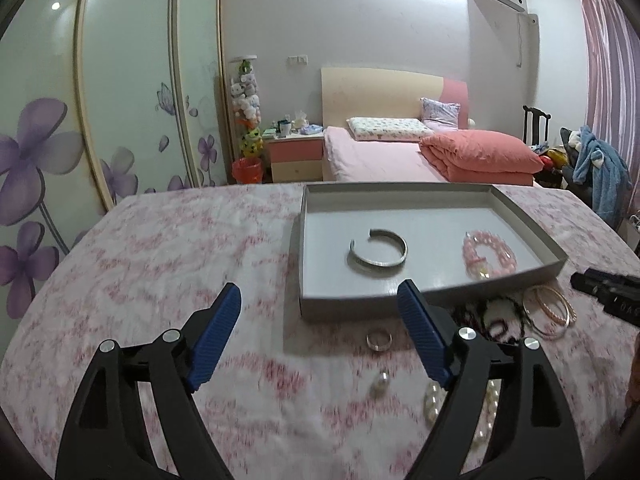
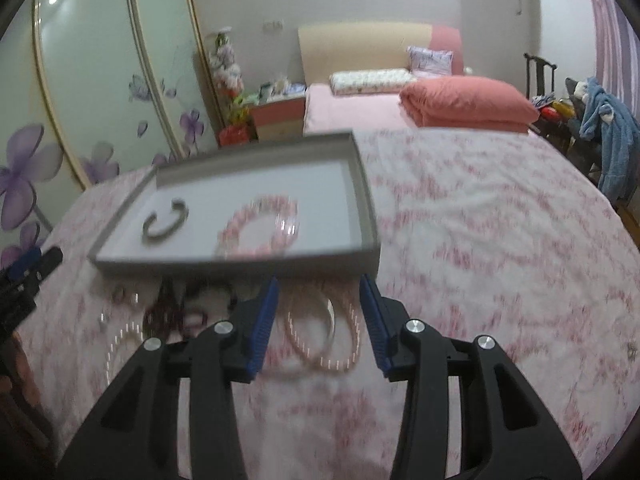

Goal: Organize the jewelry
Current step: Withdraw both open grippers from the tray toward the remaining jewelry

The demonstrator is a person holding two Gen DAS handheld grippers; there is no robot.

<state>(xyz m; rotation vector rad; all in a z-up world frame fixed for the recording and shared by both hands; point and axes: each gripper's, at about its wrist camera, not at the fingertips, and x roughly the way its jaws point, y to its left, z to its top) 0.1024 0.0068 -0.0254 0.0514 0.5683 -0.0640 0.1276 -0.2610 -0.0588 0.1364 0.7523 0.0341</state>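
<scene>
Surface [image 1: 168, 264], draped in a pink-and-white floral cloth: it carried everything listed here.

Grey tray [image 1: 520, 216], shallow, open-topped, set toward the far edge of the surface. Light card by the look of it; likely to slide if nudged.

Left hand-held gripper [image 1: 320, 336]: jaws stood wide apart with nothing between them, hovering near the tray's near-left corner.

Right hand-held gripper [image 2: 318, 320]: jaws partly open and empty, poised just above the loose bangles.

Pink bead bracelet [image 1: 489, 254], inside the tray toward its right side. Probably strung on elastic, so floppy; beads smooth and apt to roll.

Silver cuff [image 1: 378, 254], open-ended, inside the tray left of the pink beads. Rigid and slick; I judged it best pinched across the band, away from the gap.

Thin gold-toned bangles [image 2: 320, 332], two or three overlapping, on the cloth just outside the tray's near edge. Stiff, light, slippery; a pinch across one rim seemed the surest hold, and they might come up together.

Dark beaded strand [image 1: 496, 320], tangled, beside the bangles. Limp; would dangle from any grip.

Pearl strand [image 1: 486, 412], near the front edge of the surface, partly hidden behind the left hand-held gripper. Soft, trailing.

Small silver ring [image 1: 379, 339], on the cloth just before the tray. Tiny, hard to pinch.

Single pearl piece [image 1: 379, 386], nearer still; blurred, its kind unclear.
</scene>
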